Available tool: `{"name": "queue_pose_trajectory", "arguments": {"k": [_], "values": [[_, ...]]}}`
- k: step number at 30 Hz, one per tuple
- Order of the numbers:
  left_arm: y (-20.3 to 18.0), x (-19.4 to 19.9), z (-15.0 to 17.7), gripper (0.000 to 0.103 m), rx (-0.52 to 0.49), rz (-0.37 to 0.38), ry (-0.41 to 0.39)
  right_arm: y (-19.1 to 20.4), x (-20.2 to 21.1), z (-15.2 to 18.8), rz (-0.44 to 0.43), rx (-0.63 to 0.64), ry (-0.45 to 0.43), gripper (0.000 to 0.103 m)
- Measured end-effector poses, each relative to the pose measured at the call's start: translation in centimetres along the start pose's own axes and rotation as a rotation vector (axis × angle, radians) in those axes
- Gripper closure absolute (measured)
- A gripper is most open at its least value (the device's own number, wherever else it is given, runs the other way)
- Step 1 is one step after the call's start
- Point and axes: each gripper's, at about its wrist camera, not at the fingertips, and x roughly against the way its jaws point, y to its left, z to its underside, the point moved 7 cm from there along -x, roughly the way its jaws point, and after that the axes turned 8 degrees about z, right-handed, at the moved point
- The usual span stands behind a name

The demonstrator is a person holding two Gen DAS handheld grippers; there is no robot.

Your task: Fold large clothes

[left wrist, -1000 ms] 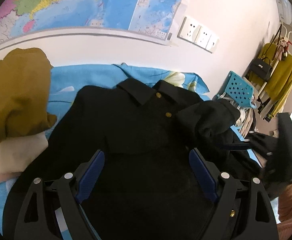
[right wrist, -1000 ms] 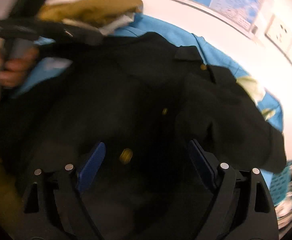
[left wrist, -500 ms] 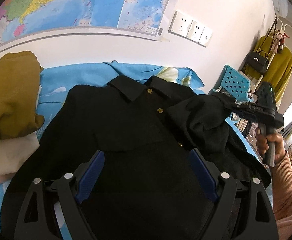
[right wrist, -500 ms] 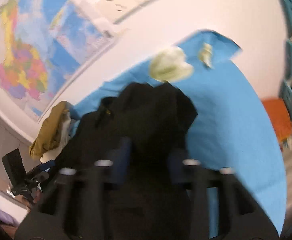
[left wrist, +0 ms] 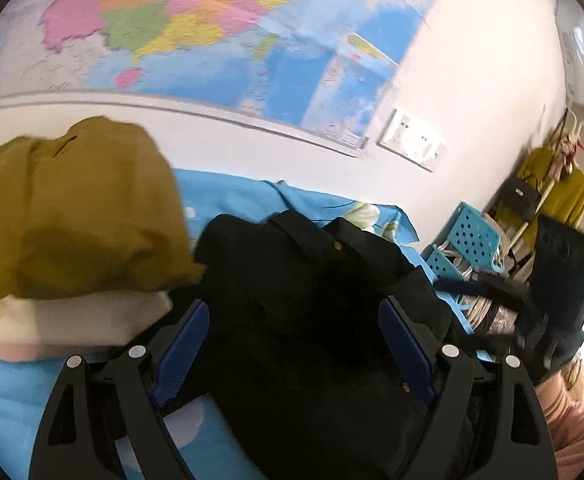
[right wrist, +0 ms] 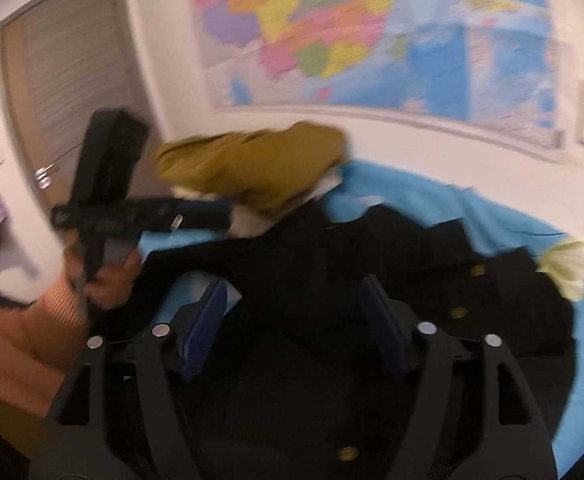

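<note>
Two handheld grippers hang above a black garment point(left wrist: 300, 304) spread on a blue sheet point(left wrist: 235, 196). Left gripper point(left wrist: 292, 340): jaws spread wide, blue pads point(left wrist: 181, 350) clear of the cloth; the garment lies below and ahead of them, its collar and a brass button point(left wrist: 336, 245) pointing away from the tool. Nothing is gripped. Just left of the left finger sits a stack of folded clothes, a mustard garment point(left wrist: 71, 216) on top of a cream one point(left wrist: 67, 320), with the mustard piece overlapping the black garment's edge. Ahead, beyond the sheet, a wall map point(left wrist: 195, 28) and a bank of wall sockets point(left wrist: 412, 144) hang on the white wall. To the right of the tool stand a perforated blue basket point(left wrist: 472, 240) and, farther off, a yellow garment on a hanger point(left wrist: 556, 196).

Right gripper point(right wrist: 294, 320): jaws opening, black cloth beneath and between the fingers, pads point(right wrist: 205, 320) not pressing on it as far as the blurred view shows. To its left, a hand point(right wrist: 103, 280) in a pink ribbed sleeve point(right wrist: 15, 352) holds the left gripper by its handle, in front of a door point(right wrist: 71, 80). The mustard stack lies ahead of the tool, past the black garment.
</note>
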Motion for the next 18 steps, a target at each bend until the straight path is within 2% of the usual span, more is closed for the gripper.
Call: {"name": "queue_pose_trajectory", "arguments": {"k": [2,3,4,6,8,10,13,14,16,18], "values": [[0.6,0.0,0.5,0.02,0.01,-0.005,0.023,-1.8,1.2,0.7,0.025,-0.036,-0.007,0.035],[0.9,-0.3,0.9,0.019,0.011,-0.009,0.044,-4.2,1.9,1.0,0.062,-0.092,-0.014,0.035],[1.0,-0.8,1.5,0.019,0.006,-0.01,0.073,-5.9,2.5,1.3,0.113,-0.129,-0.016,0.035],[1.1,-2.0,2.5,0.019,-0.01,-0.015,0.132,-12.2,3.1,2.7,0.339,-0.217,0.025,0.033],[1.3,-3.7,3.5,0.017,-0.031,-0.04,0.198,-17.5,3.1,4.6,0.433,-0.338,0.087,0.028],[2.1,-5.1,4.4,0.016,-0.039,-0.083,0.262,-21.7,3.0,6.7,0.477,-0.459,0.126,0.02],[2.5,-6.9,5.1,0.016,-0.057,-0.111,0.326,-25.4,2.7,8.9,0.515,-0.533,0.163,0.013],[2.5,-7.2,5.3,0.016,-0.064,-0.116,0.337,-25.9,2.1,9.5,0.468,-0.562,0.177,0.011],[2.5,-8.0,5.6,0.017,-0.077,-0.128,0.366,-25.9,0.6,10.3,0.382,-0.575,0.203,0.013],[2.1,-8.7,5.7,0.03,-0.107,-0.141,0.38,-25.1,-0.9,10.8,0.359,-0.508,0.249,0.032]]}}
